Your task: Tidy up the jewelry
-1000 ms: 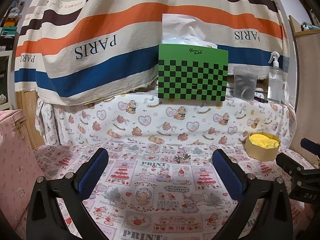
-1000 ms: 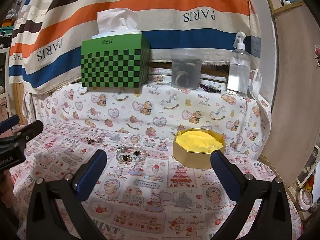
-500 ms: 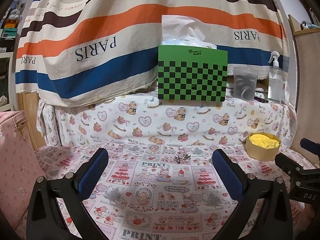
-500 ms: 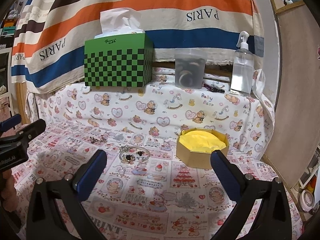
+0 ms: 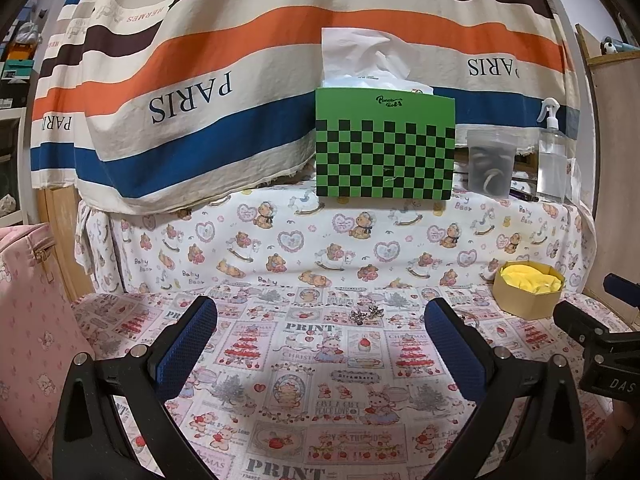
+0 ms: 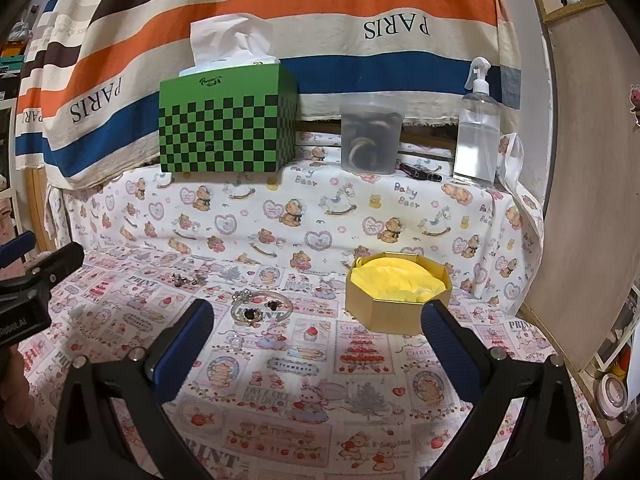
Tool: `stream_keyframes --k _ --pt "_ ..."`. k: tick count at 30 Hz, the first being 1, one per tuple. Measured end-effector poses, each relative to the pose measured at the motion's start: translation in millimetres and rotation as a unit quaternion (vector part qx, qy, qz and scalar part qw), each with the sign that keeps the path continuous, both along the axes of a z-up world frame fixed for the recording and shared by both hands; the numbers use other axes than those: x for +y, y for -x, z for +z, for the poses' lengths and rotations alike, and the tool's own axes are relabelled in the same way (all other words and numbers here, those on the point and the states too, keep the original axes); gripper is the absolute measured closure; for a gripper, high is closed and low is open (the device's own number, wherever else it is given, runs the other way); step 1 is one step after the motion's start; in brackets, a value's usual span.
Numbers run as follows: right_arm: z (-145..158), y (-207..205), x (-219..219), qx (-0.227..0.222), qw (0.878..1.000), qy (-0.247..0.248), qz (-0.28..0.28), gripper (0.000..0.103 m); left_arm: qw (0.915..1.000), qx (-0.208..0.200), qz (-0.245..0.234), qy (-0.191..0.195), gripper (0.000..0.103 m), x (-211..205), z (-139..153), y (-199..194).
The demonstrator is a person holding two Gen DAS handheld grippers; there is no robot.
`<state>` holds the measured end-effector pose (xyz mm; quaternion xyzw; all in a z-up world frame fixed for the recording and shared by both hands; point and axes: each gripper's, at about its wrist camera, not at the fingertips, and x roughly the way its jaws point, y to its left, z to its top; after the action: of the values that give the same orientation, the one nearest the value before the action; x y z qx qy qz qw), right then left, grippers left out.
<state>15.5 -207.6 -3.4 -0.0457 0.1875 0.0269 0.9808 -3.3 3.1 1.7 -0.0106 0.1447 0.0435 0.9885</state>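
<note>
Above printed cloth (image 6: 304,364): both grippers level, fingers (image 5: 188,344) spread wide, empty; bracelet (image 6: 260,308) ahead.

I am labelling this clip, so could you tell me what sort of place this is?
Probably a home room, with a makeshift table: cartoon bedsheets cover it, a tissue box and spray bottle stand on a ledge behind.

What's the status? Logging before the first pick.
Left tool open, empty; right tool open, empty. Bracelet and earrings loose on cloth, box beside. Nothing in the way.
</note>
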Motion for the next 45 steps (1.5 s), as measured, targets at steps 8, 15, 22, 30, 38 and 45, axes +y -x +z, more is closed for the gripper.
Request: stream_keyframes --k 8,15,22,30,38,45 --pt "-0.1 -0.2 0.0 0.000 1.000 0.000 0.000 0.000 1.0000 0.000 0.000 0.000 0.000 0.1 0.0 -0.2" --pt "-0.7 -1.5 -1.2 0.004 1.000 -0.002 -0.002 0.000 1.0000 0.000 0.000 0.000 0.000 0.2 -0.2 0.1" --pt "-0.7 -1.5 -1.7 0.002 1.000 -0.002 -0.003 0.000 1.0000 0.000 0.002 -0.001 0.000 1.0 -0.3 1.5" --pt "0.0 -1.0 -0.3 0.000 1.000 0.000 -0.002 0.000 1.0000 0.001 0.001 -0.001 0.000 1.3 -0.2 1.6" --pt "-0.5 -1.7 -0.8 0.004 1.000 -0.002 -0.002 0.000 1.0000 0.003 0.000 -0.002 0.000 0.6 -0.5 1.6" --pt "-1.9 -1.1 -2.7 0.005 1.000 -0.006 -0.004 0.000 0.9998 0.002 -0.018 -0.011 0.000 -5.2 -0.7 2.5"
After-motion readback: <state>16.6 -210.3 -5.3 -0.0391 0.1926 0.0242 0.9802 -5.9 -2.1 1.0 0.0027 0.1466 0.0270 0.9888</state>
